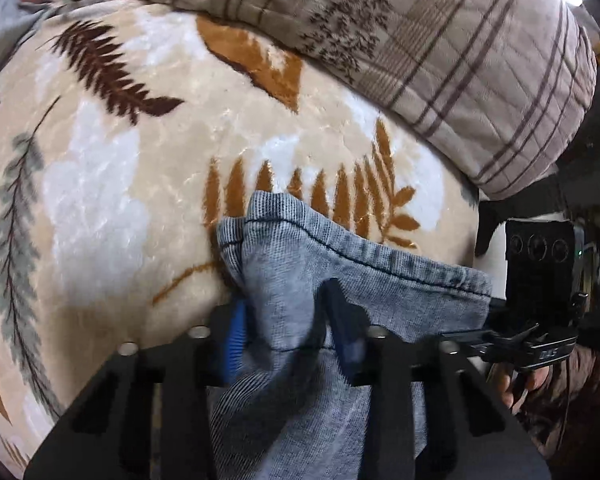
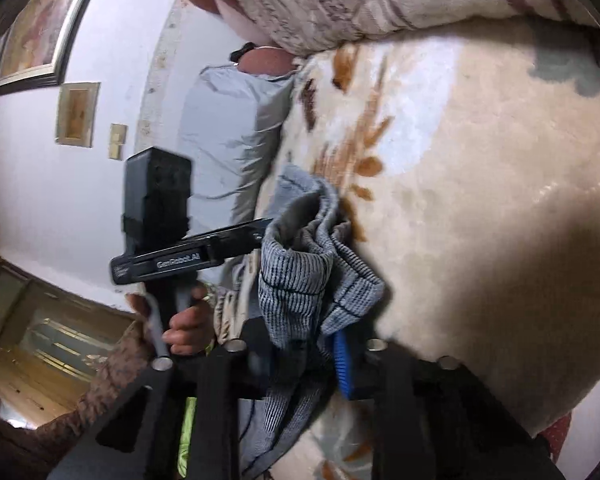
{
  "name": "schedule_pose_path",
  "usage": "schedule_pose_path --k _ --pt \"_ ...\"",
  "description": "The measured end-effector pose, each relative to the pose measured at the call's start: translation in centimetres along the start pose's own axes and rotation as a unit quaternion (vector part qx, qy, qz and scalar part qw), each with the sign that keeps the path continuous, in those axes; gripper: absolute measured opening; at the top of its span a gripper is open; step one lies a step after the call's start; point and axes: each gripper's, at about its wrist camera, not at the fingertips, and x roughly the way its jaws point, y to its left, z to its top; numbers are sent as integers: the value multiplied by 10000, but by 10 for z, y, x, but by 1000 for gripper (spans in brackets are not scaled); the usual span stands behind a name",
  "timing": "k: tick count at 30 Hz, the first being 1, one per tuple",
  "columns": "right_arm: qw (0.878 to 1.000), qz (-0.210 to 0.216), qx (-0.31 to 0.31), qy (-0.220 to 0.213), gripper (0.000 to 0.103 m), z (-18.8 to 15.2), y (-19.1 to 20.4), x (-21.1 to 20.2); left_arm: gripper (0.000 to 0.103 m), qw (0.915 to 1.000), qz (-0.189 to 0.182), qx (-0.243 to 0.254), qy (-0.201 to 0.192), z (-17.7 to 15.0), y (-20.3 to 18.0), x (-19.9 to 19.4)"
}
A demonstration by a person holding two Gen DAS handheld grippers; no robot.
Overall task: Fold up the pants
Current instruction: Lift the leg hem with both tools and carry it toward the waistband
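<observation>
- Two views show the same grey-blue pants (image 1: pixel 300 280), each from its own side; they lie on a bed covered by a cream blanket (image 1: pixel 112 184) with a leaf pattern.
- Left wrist view: the left gripper (image 1: pixel 284 320) has its jaws clenched on a bunched fold of the pants near a stitched hem. At 3 o'clock the right gripper (image 1: pixel 540 344) appears from outside, at the other end of that hem, with a hand (image 1: pixel 516 388) under it.
- Right wrist view: the right gripper (image 2: pixel 300 348) has its jaws clenched on the ribbed edge of the pants (image 2: pixel 300 276). At 9 o'clock the left gripper (image 2: pixel 256 236) and the hand (image 2: pixel 188 328) holding it are seen.
- Only this view shows the wall with framed pictures (image 2: pixel 40 36) at 10 o'clock and a grey pillow (image 2: pixel 228 120).
- A striped quilt (image 1: pixel 460 60) lies at 12 o'clock in both views.
</observation>
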Motion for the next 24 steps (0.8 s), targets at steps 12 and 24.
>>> schedule_pose_path --k 12,24 --pt "9885 -692 -1342 -33 18 -5 68 -14 20 9965 204 -22 -809 -29 -18 -81" --pt "9682 -779 -2376 9 18 -38 143 -16 20 9902 488 -369 -1258 -75 -17 -137"
